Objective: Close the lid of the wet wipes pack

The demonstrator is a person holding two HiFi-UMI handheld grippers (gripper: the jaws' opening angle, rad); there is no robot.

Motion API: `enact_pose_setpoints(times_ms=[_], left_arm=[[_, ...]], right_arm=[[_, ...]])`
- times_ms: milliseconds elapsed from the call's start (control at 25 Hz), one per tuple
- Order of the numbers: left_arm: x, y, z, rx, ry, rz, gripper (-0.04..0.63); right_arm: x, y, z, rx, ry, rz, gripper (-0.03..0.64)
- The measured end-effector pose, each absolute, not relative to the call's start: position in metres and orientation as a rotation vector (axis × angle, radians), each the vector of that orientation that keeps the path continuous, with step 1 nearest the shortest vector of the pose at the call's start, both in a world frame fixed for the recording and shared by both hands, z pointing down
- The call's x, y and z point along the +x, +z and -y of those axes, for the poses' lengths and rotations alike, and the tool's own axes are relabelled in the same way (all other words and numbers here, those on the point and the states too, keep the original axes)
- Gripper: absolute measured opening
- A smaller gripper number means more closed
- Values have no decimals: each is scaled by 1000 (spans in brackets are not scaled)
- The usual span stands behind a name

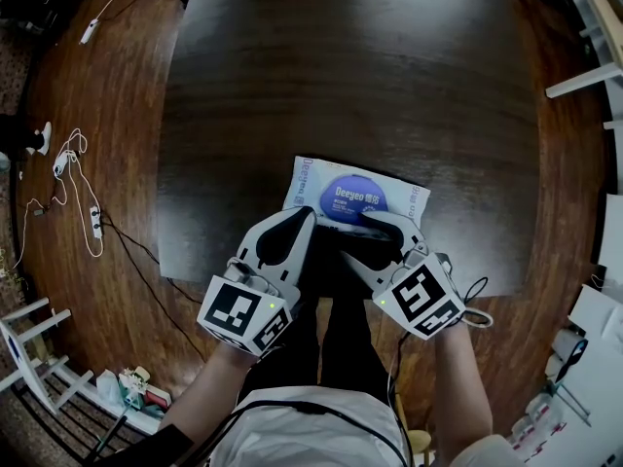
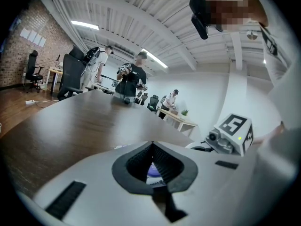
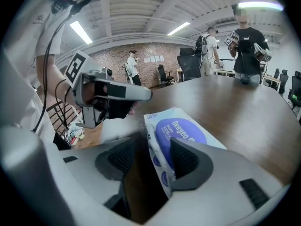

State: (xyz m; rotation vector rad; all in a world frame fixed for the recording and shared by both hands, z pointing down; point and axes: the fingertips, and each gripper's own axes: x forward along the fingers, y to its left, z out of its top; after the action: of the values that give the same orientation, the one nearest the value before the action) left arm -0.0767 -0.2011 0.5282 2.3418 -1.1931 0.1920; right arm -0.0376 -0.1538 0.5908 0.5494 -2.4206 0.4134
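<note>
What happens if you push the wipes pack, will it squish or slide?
The wet wipes pack looks like a soft pouch, so it would probably squish a bit. It lies flat on the smooth table, so it likely slides rather than rolls or tips.

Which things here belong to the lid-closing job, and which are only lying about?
Job: wet wipes pack, its blue lid, left gripper, right gripper, table.
Lying about: white cables and power strip on the floor.
</note>
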Motion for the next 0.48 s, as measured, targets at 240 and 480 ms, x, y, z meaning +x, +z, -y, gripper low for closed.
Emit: enact_pose_setpoints(times_ms=[240,480], left_arm=[[-80,514,204,2359,168,1194,2],[-81,471,203,2405,131,1200,2]], right_arm=[[-30,553,166,678,477,2569,222],[-15,483,176,877,574,2702,221]])
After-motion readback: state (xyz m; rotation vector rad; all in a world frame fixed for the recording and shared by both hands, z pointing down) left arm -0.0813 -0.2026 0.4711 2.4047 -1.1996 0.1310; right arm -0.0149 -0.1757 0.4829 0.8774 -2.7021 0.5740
